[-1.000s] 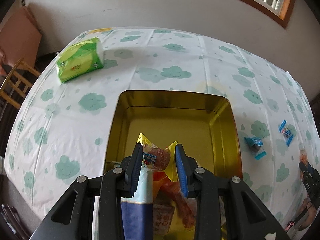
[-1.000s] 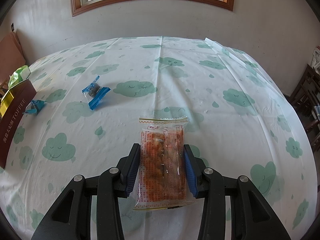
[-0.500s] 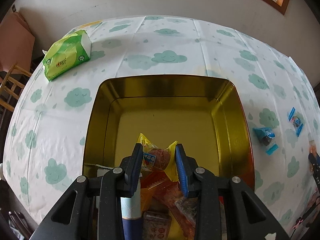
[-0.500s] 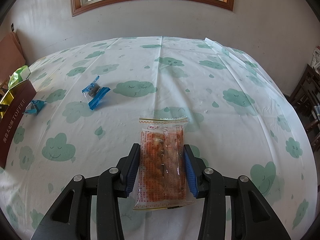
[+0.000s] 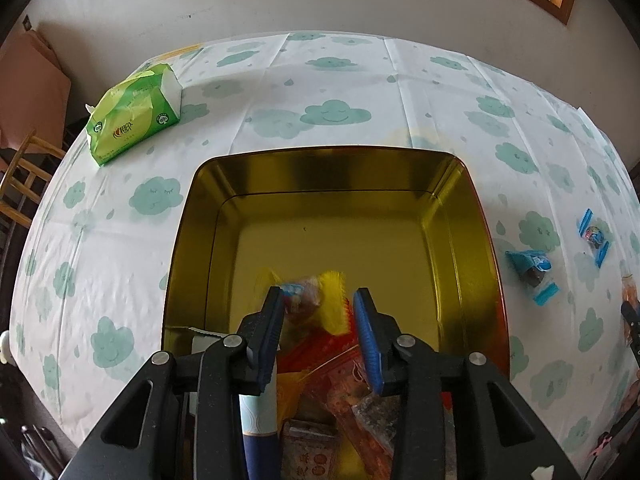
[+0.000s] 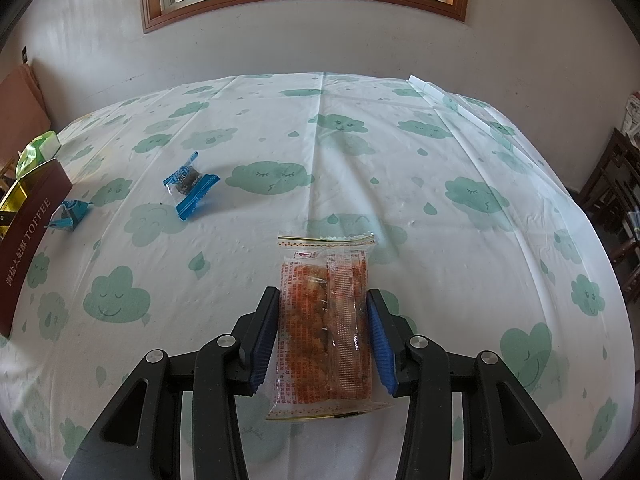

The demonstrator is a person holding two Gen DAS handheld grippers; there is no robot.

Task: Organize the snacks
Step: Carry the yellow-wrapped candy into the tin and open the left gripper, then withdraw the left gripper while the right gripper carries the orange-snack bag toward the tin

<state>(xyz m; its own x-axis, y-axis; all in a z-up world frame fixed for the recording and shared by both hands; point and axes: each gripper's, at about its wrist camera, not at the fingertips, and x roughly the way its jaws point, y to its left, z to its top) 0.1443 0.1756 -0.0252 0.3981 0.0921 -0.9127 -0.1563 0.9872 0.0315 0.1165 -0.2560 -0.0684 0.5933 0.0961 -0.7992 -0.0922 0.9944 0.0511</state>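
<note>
Opening over the gold tin (image 5: 460, 216), the left hand-held gripper (image 5: 318, 312) lets a blurred yellow snack packet (image 5: 316, 292) slip loose. Right of the tin, the right hand-held gripper (image 6: 323, 318) clamps an orange cracker packet (image 6: 326, 320) on the counter (image 6: 440, 240).

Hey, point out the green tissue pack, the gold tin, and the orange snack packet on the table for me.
Tissue pack (image 5: 134, 118): left wrist view, on its green top face.
Gold tin (image 5: 332, 170): left wrist view, on its far inner wall.
Orange snack packet (image 6: 324, 300): right wrist view, on the middle of its wrapper.
</note>
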